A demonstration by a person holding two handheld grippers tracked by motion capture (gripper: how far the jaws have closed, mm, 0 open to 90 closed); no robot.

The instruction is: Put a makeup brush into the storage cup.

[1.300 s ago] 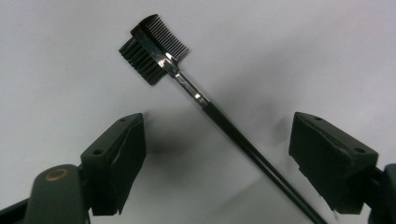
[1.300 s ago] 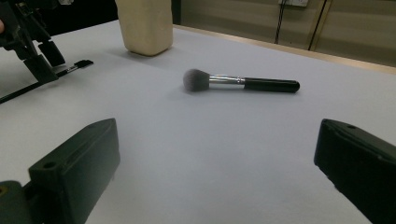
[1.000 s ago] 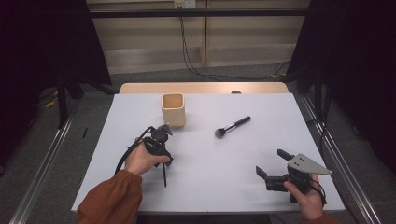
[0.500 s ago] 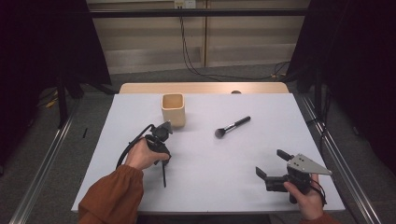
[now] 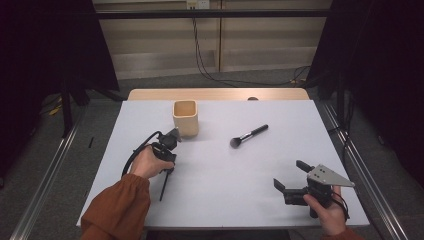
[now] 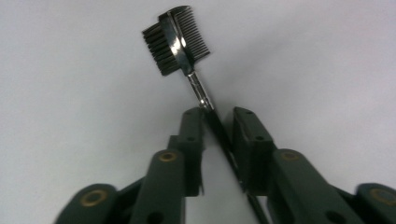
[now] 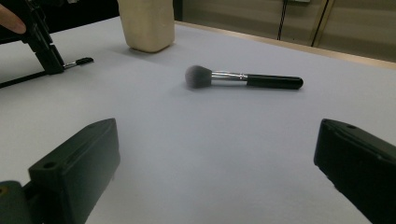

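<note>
Left gripper [image 6: 217,116] pointing down at the table [image 5: 225,200]. Its jaws have just been closing and now stand nearly together, with the thin handle of the brow comb [image 6: 180,42] between them. The handle crosses the gap at a slant, against the tip of one pad and lower down on the other, so it reads as pinched but skewed, not square to the pads. The comb's long axis runs away from the claw, and its head lies on the table just past the fingertips.

Likely next step: lift it and carry it to the beige cup [image 5: 185,117], which stands upright just beyond the left hand. That hand is far nearer the cup than the other.

Powder brush [image 5: 248,135] lies flat mid-table, apart from both claws, bristles toward the near side.

Right gripper [image 5: 291,175] sits at the near right edge, jaws spread wide with nothing in them.

Hard to see:
- From the high view the left hand covers the comb head; a dark handle tail sticks out toward the near edge.
- The handle's rear is cut off at the bottom of the left gripper view.
- How firm the pinch is can't be judged.
- The cup's interior is shadowed.
</note>
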